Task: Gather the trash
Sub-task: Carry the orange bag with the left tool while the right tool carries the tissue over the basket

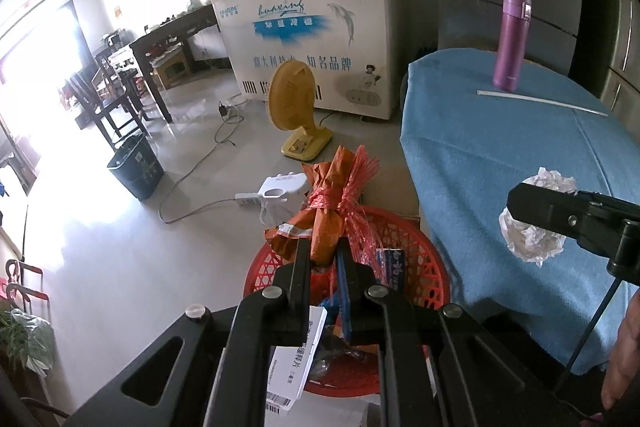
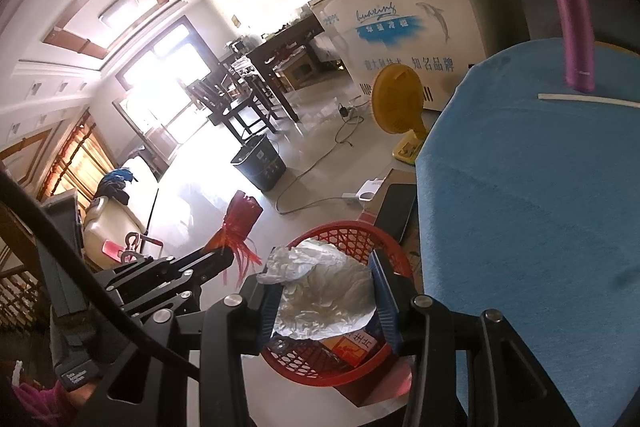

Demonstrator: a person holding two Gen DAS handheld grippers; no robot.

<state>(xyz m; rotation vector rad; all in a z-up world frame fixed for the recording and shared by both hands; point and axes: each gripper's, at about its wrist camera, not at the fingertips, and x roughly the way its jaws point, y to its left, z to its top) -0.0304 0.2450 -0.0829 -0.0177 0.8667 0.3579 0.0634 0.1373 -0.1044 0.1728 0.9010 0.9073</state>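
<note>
My left gripper [image 1: 323, 251] is shut on an orange wrapper bundle [image 1: 328, 211] tied with red plastic strips, held over the red mesh basket [image 1: 424, 267] on the floor. The basket holds boxes and papers. My right gripper [image 2: 326, 287] is shut on a crumpled white paper ball [image 2: 324, 291], held above the same red basket [image 2: 344, 231] beside the blue-covered table [image 2: 540, 207]. In the left wrist view the right gripper [image 1: 532, 211] and its paper ball [image 1: 528, 239] hang at the table's edge. The left gripper [image 2: 216, 255] with its red-tied bundle [image 2: 236, 223] shows in the right wrist view.
A purple flask [image 1: 510, 43] and a white stick [image 1: 540, 101] rest on the blue tablecloth [image 1: 500, 155]. On the floor stand a yellow fan [image 1: 294, 107], a dark bin [image 1: 136, 167], a white appliance with cable [image 1: 280, 189] and a white chest freezer [image 1: 312, 39]. Dark table and chairs [image 1: 132, 75] lie farther back.
</note>
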